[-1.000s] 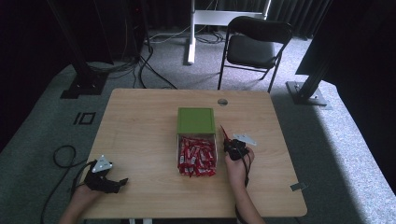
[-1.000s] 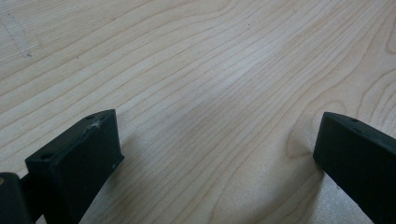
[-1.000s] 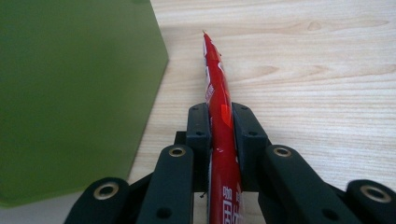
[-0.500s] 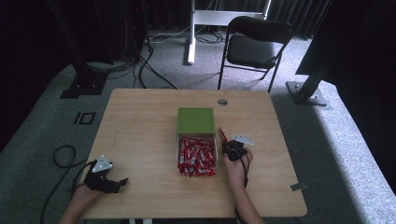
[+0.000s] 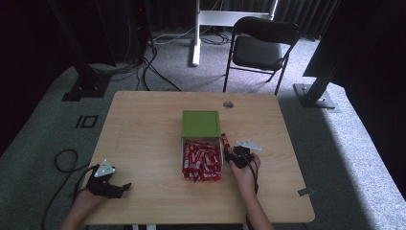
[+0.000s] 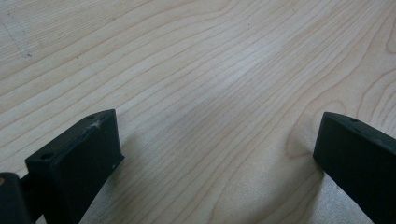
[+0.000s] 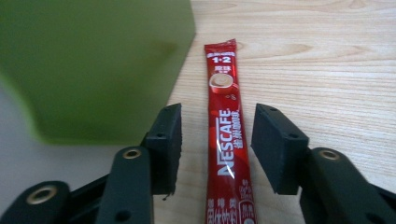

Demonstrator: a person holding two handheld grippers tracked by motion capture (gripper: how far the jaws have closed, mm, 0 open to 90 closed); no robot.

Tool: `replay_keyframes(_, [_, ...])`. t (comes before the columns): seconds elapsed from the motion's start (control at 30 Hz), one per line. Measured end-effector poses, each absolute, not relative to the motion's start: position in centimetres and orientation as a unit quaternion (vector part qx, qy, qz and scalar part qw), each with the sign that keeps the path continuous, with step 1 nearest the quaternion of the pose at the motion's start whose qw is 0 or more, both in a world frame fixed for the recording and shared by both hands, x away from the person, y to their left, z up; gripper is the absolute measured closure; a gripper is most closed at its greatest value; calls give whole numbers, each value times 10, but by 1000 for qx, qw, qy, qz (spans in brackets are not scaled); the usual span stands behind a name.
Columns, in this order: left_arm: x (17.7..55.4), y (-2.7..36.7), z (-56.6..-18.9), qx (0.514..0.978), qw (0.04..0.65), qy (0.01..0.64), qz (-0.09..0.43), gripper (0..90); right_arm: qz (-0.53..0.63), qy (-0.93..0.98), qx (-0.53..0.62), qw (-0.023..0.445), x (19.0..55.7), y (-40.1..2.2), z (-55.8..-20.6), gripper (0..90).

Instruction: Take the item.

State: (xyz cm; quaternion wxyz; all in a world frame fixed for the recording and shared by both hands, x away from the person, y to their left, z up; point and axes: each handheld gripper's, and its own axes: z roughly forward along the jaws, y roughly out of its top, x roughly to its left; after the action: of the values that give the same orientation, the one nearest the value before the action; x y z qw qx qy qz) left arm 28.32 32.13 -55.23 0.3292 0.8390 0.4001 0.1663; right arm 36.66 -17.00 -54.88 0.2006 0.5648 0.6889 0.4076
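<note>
A green box (image 5: 201, 123) stands mid-table, and a white tray (image 5: 183, 149) in front of it is heaped with several red Nescafe sticks (image 5: 202, 162). One red stick (image 7: 228, 135) lies flat on the wood just right of the box (image 7: 93, 60). My right gripper (image 7: 215, 140) straddles it. Its jaws have just been opening, and there is a gap between each pad and the stick. In the high view this stick (image 5: 224, 141) points away from the right gripper (image 5: 229, 155). My left gripper (image 5: 123, 188) rests at the table's near left corner, open over bare wood (image 6: 219, 149).
The wooden table (image 5: 143, 129) has a round cable hole (image 5: 228, 104) near its far edge. A folding chair (image 5: 261, 48) stands behind the table. A black cable (image 5: 64, 160) loops on the floor at the left.
The right gripper's jaws have parted around the red stick, which now lies on the table. Both hands have kept their places.
</note>
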Motion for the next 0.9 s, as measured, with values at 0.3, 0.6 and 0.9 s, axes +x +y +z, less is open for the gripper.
replay_keyframes(0.3, [283, 321, -552, 839, 329, 400, 166, 16, 418, 696, 545, 208, 358, -187, -540, 427])
replay_keyframes(0.6, [283, 321, -552, 839, 329, 400, 166, 16, 430, 684, 544, 224, 350, -208, -535, 330])
replay_keyframes(0.9, [283, 321, -552, 839, 329, 400, 166, 16, 437, 686, 528, 242, 344, -226, -536, 221])
